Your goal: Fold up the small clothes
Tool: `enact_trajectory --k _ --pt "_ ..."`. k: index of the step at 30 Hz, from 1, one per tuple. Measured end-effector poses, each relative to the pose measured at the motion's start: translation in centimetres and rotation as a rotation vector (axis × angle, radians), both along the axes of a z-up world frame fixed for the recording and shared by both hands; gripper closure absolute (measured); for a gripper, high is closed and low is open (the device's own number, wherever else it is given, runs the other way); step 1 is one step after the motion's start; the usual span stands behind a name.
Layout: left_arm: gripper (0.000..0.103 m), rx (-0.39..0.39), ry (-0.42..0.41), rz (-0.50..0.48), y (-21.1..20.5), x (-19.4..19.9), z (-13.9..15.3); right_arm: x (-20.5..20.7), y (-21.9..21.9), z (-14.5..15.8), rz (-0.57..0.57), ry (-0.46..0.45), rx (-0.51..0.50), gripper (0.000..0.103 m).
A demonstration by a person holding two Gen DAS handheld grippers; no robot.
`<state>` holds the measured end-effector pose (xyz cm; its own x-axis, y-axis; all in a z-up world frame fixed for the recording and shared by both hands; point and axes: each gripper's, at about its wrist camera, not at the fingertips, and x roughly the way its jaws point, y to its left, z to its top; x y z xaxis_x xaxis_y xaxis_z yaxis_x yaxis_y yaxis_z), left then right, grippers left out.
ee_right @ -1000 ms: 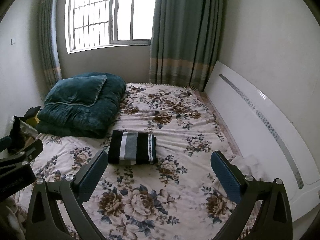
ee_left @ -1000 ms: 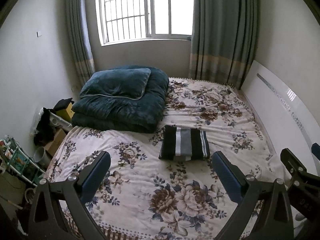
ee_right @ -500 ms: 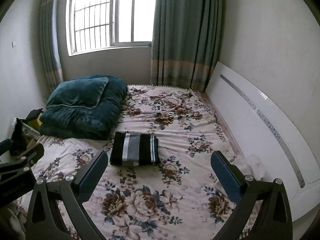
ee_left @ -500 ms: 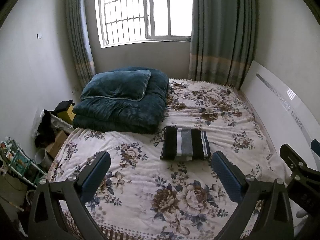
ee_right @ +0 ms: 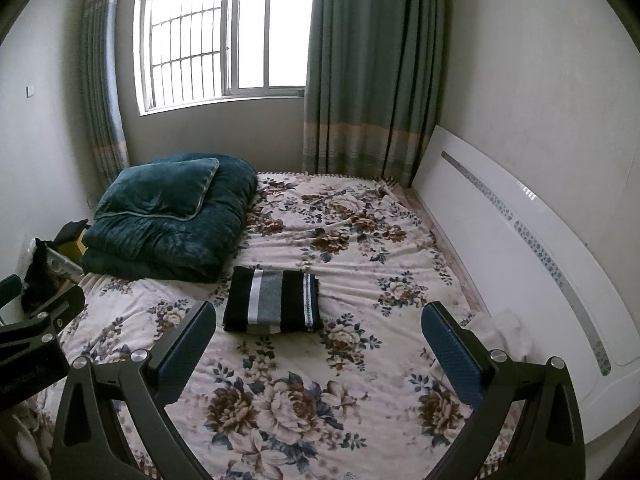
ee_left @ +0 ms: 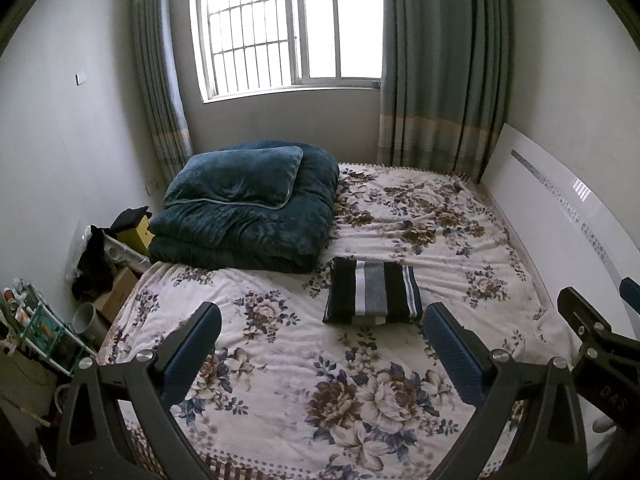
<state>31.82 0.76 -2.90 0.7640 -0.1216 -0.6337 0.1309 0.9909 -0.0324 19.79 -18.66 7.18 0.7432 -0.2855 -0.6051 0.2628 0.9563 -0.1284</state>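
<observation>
While both claws hang above the near end of the bed, neither touches any cloth. Left claw: fingers spread wide, released, nothing between the blue pads. Right claw: likewise spread wide and empty, blue pads well apart. The right claw's black frame shows at the right edge of the left wrist view; the left claw's frame shows at the left edge of the right wrist view.

Striped garment: folded into a flat rectangle, black with white and grey bands, lying on the floral bedspread near the middle of the bed. It sits beyond both claws' fingertips, apart from them. In the right wrist view the same garment lies between the two fingers' line of sight, nearer the left finger.

Dark teal quilt: folded in a thick stack at the far left of the bed, just beside the garment's far left corner; whether they touch cannot be told. A matching teal pillow rests on top of it.

White headboard runs along the bed's right side against the wall. Barred window at the far wall, grey-green curtains on either side. Cardboard box and clutter on the floor left of the bed.
</observation>
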Motion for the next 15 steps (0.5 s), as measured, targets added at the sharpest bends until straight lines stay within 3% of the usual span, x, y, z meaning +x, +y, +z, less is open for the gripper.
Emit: enact_trajectory --k 15 --pt "0.000 0.005 -0.005 -0.001 -0.01 -0.06 0.46 -0.24 0.35 0.00 -0.004 -0.005 0.001 0.000"
